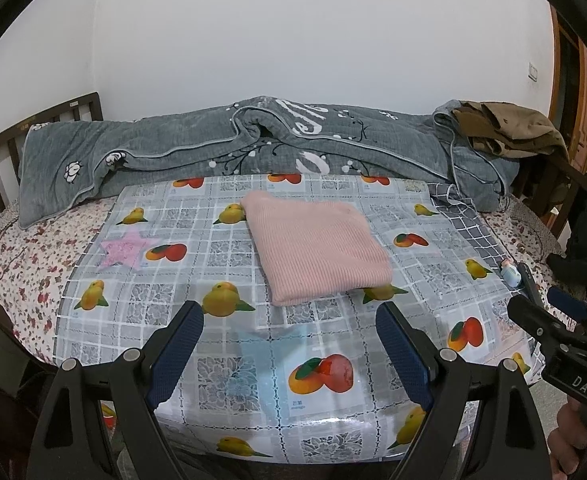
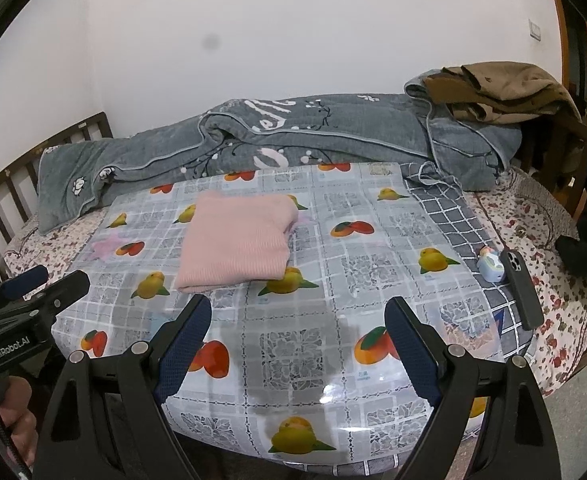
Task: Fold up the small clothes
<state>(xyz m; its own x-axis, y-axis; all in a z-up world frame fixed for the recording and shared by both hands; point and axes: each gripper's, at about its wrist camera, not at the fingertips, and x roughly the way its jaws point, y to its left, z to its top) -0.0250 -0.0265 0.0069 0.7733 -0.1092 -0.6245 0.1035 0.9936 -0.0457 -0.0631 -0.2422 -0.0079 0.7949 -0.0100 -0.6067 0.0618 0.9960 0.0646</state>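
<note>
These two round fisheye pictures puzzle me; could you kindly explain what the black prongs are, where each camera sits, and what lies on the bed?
No robot here: a person holds a hand-held grasping tool in each hand, each carrying a camera looking along its two fingers. One picture comes from the left tongs, the other from the right tongs. Both stand open and hold nothing. On the fruit-print cloth lies a folded pink sweater. A phone and a small figurine lie at its right edge; a grey blanket is bunched behind.
</note>
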